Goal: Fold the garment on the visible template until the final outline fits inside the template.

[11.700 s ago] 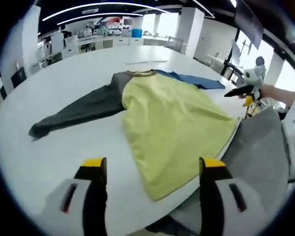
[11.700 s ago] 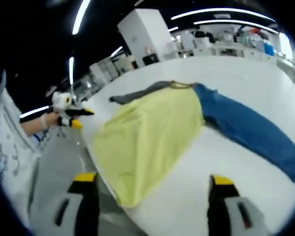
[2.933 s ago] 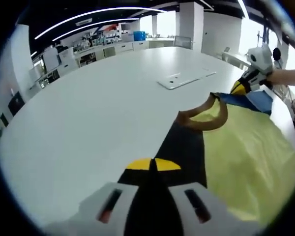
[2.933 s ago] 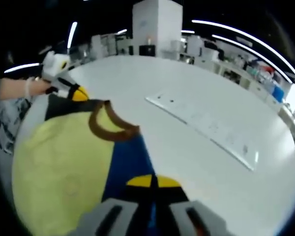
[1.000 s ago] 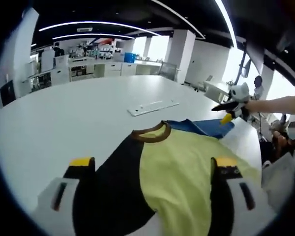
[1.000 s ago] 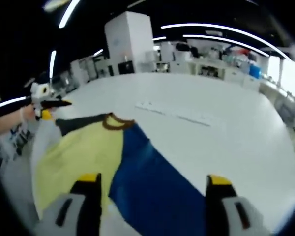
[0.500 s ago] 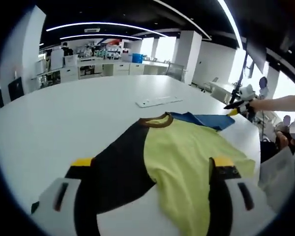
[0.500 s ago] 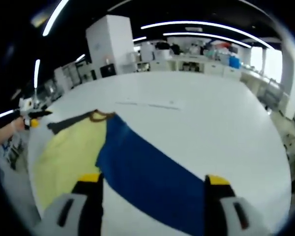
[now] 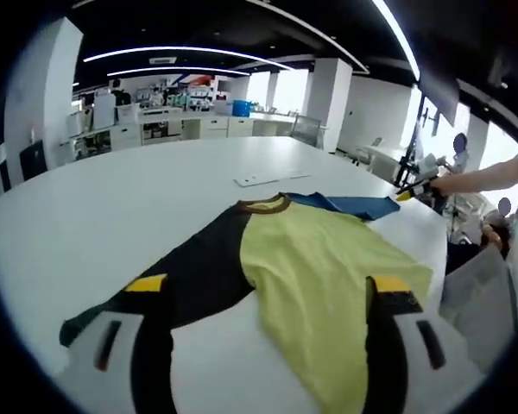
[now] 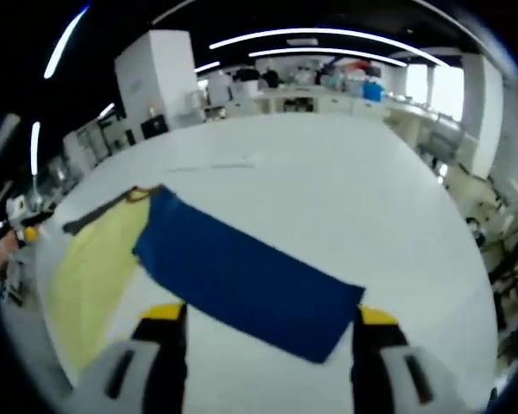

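Note:
A long-sleeved shirt lies flat on the white table point(image 9: 95, 198). Its body point(image 9: 328, 259) is yellow, its collar point(image 9: 263, 205) brown, one sleeve point(image 9: 190, 276) black and the other sleeve point(image 9: 345, 205) blue. My left gripper point(image 9: 268, 285) is open above the black sleeve and the hem side of the body. In the right gripper view the blue sleeve point(image 10: 250, 280) stretches out straight from the yellow body point(image 10: 91, 267). My right gripper point(image 10: 269, 315) is open just short of the cuff end. The flat white template point(image 9: 272, 178) lies beyond the collar.
A person's hand holds the right gripper point(image 9: 412, 191) past the blue sleeve, near the table's edge point(image 9: 440, 250). The left gripper point(image 10: 22, 231) shows small at the far left of the right gripper view. Desks and shelving stand far behind the table.
Both cameras have drawn back and outward. The full black sleeve and the blue sleeve's cuff end have come into view. Both grippers stay open.

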Demonstrator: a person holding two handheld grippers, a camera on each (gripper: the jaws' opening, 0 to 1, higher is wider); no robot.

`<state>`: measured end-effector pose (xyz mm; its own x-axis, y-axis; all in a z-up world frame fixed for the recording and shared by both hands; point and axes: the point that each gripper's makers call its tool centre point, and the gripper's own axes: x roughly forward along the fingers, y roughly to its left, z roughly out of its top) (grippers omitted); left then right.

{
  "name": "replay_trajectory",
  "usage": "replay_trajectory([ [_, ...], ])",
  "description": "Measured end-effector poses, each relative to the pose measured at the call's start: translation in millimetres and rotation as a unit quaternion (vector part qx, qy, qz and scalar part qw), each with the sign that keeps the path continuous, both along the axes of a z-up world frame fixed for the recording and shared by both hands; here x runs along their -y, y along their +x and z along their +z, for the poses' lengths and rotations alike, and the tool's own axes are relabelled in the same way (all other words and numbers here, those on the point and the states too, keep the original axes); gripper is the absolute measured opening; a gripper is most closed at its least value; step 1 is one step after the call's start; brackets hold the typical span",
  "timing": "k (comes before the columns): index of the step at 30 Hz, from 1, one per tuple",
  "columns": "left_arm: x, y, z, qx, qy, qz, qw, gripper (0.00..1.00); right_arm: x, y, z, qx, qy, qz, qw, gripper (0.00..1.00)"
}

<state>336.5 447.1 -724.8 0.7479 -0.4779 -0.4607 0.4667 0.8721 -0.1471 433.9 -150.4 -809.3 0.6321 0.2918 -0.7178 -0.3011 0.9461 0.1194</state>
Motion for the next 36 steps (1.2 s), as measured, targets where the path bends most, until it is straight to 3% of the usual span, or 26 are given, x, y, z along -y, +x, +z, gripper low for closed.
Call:
replay_trajectory([
  [4,2,-20.9,4.7,0.006,-0.01,0.011,0.9999,0.89,18,-6,-7.0,-0.008,0.005,-0.048,0.9988,0.64],
  [7,-3,-22.9,7.7,0.01,-0.015,0.018,0.9997,0.88,27,-5,-8.9,-0.008,0.011,-0.071,0.9974,0.54],
  [9,-5,-26.4,10.7,0.025,-0.021,0.019,0.9993,0.86,27,-8,-10.0,-0.011,0.005,-0.074,0.9972,0.44],
  [16,-10,-38.2,13.2,0.027,-0.025,0.026,0.999,0.86,32,-10,-21.2,-0.021,0.017,-0.095,0.9951,0.31],
  [19,-12,-41.5,10.0,0.021,-0.023,0.028,0.9991,0.85,32,-11,-27.8,-0.029,0.013,-0.097,0.9948,0.35],
  [22,-13,-44.0,10.6,0.019,-0.024,0.033,0.999,0.85,30,-11,-29.2,-0.03,0.001,-0.08,0.9964,0.23],
  [26,-10,-44.4,13.0,0.02,-0.03,0.034,0.9987,0.84,30,-7,-28.7,-0.023,0.014,-0.093,0.9953,0.2],
  [30,-8,-45.2,12.1,0.018,-0.028,0.035,0.9988,0.83,35,-10,-30.0,-0.033,-0.008,-0.095,0.9949,0.01],
  [36,-5,-43.2,7.2,0.014,-0.031,0.04,0.9986,0.82,42,-12,-25.8,-0.032,-0.021,-0.095,0.9947,0.0],
])
